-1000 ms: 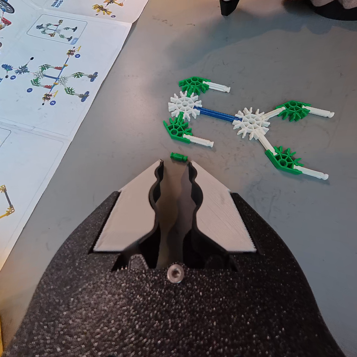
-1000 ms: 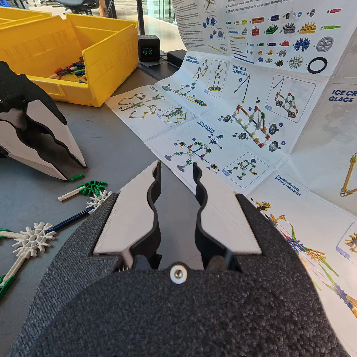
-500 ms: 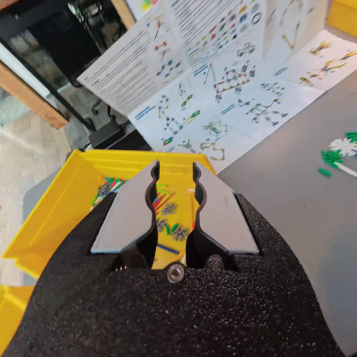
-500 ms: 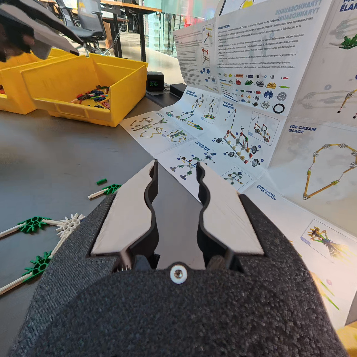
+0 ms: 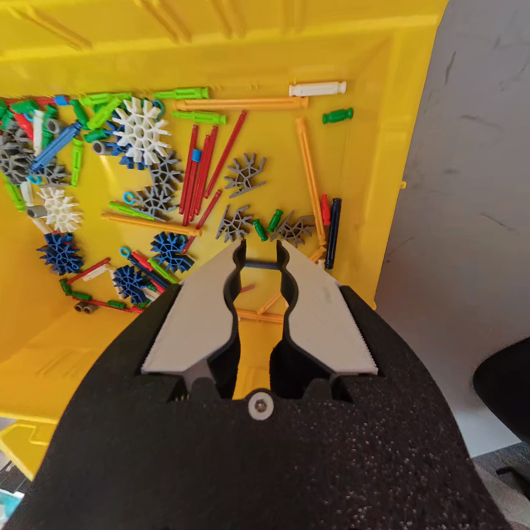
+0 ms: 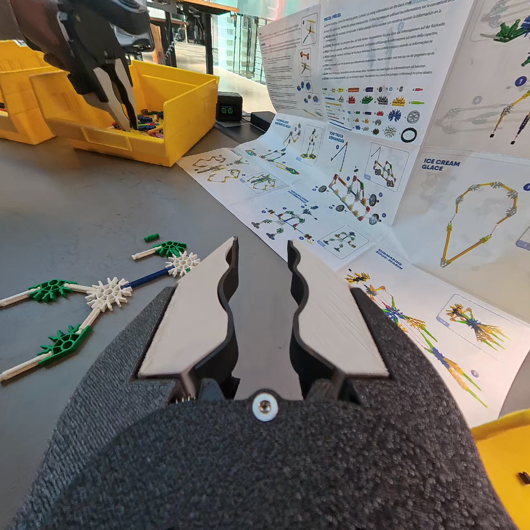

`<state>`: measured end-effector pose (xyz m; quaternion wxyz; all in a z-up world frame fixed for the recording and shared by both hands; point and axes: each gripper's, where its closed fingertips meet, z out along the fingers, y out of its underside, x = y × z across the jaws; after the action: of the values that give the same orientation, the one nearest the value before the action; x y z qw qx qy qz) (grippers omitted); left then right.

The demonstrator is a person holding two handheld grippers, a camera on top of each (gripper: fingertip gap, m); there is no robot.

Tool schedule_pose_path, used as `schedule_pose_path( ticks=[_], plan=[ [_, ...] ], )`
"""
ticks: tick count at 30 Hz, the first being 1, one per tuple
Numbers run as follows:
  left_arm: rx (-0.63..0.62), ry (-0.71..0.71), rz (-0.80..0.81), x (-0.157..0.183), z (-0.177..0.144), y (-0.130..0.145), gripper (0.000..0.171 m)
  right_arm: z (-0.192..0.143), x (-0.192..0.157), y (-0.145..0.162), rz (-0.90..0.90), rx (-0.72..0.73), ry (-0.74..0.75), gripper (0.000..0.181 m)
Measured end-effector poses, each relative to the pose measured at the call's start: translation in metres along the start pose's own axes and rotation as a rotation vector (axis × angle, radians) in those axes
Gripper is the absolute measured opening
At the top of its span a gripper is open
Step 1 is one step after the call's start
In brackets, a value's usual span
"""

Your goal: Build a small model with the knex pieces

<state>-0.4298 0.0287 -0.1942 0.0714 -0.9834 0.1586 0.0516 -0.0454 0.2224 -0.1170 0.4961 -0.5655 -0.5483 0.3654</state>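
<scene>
My left gripper (image 5: 260,244) is open and empty, its tips down inside a yellow bin (image 5: 370,160) of loose construction-toy rods and connectors. Two short green rods (image 5: 267,225) and grey connectors (image 5: 234,224) lie just ahead of its tips. The right wrist view shows it (image 6: 129,126) dipping into that bin (image 6: 186,114). My right gripper (image 6: 262,242) is open and empty above the grey table (image 6: 86,200). A flat model of white and green connectors joined by a blue rod (image 6: 109,292) lies to its left, with a loose short green rod (image 6: 151,237) beside it.
A large folded instruction sheet (image 6: 372,172) lies and stands at the right and back. A second yellow bin (image 6: 17,94) sits at the far left, and a small black device (image 6: 229,106) behind the bins. A yellow object (image 6: 504,470) shows at the bottom right corner. The gap from one gripper's tips to the other's is roughly 45 centimetres. The blue rod (image 6: 109,292) is about 15 centimetres from my right fingertips and 35 centimetres from my left.
My left gripper left the green rod by the model, swung left and came down into the yellow bin, still open. My right gripper drew back slightly and opened a little wider.
</scene>
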Motion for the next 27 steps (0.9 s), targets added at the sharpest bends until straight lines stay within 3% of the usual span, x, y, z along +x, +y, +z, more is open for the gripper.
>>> schedule_pose_path(
  ticks=[6,19,27],
  plan=[
    [-0.089,0.026,0.032,0.006,0.015,0.011,0.015,0.002,-0.001,0.006,0.003,-0.016,-0.011,0.031],
    [-0.048,0.115,0.021,0.01,0.016,0.008,0.009,0.008,0.0,0.017,0.026,-0.05,-0.021,0.031],
    [-0.082,0.056,0.015,-0.002,0.012,0.018,0.006,0.008,-0.002,0.017,0.019,-0.051,-0.026,0.03]
  ],
)
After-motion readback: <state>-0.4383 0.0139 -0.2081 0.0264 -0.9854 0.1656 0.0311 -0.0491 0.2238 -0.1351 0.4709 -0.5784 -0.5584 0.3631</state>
